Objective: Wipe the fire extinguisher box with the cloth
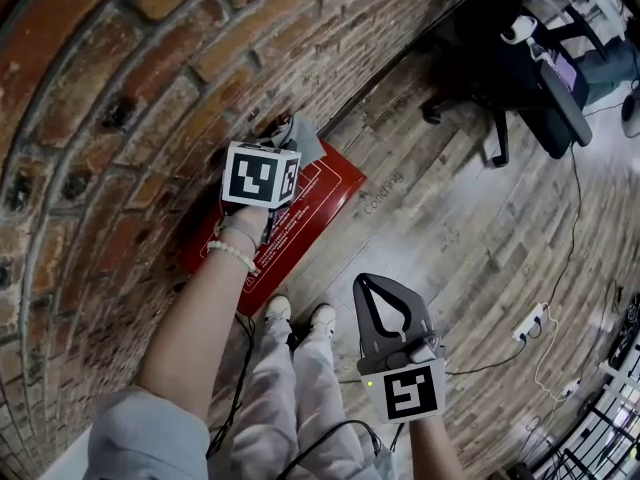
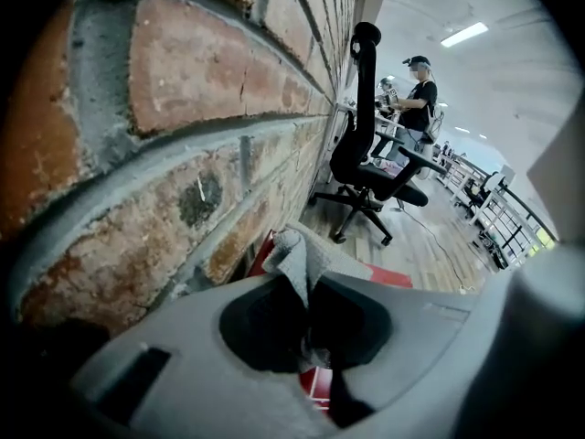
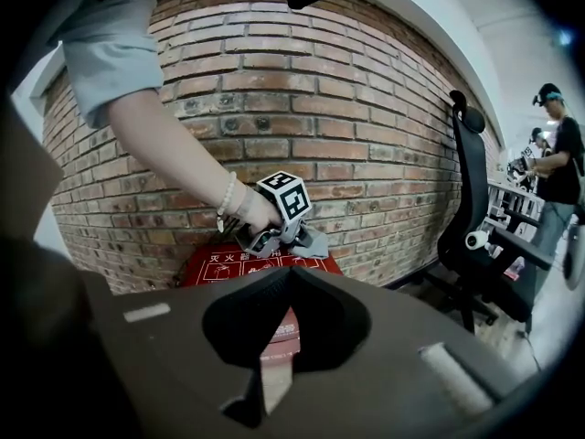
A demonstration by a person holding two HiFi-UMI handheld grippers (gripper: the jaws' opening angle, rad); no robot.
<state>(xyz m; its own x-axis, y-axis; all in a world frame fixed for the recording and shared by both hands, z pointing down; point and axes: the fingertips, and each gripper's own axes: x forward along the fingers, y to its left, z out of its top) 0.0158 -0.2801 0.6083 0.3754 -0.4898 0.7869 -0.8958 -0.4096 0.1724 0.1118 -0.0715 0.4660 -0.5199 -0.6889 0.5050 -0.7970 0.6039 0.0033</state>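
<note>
The red fire extinguisher box (image 1: 318,200) stands on the floor against the brick wall. My left gripper (image 1: 284,134) sits on the box's top near the wall, shut on a grey cloth (image 1: 306,140) that rests on the top's far end. In the left gripper view the cloth (image 2: 309,256) sticks up from between the jaws, with the box (image 2: 395,276) beyond it. The right gripper view shows the left gripper (image 3: 274,238), the cloth (image 3: 313,243) and the box (image 3: 224,265). My right gripper (image 1: 366,286) hangs in front of the box, apart from it, shut on nothing (image 3: 289,273).
A brick wall (image 1: 110,78) runs behind the box. A black office chair (image 1: 520,58) stands at the far right. A white power strip (image 1: 530,322) and cables lie on the wood floor. The person's shoes (image 1: 300,316) stand just before the box. Another person (image 2: 419,99) stands far off.
</note>
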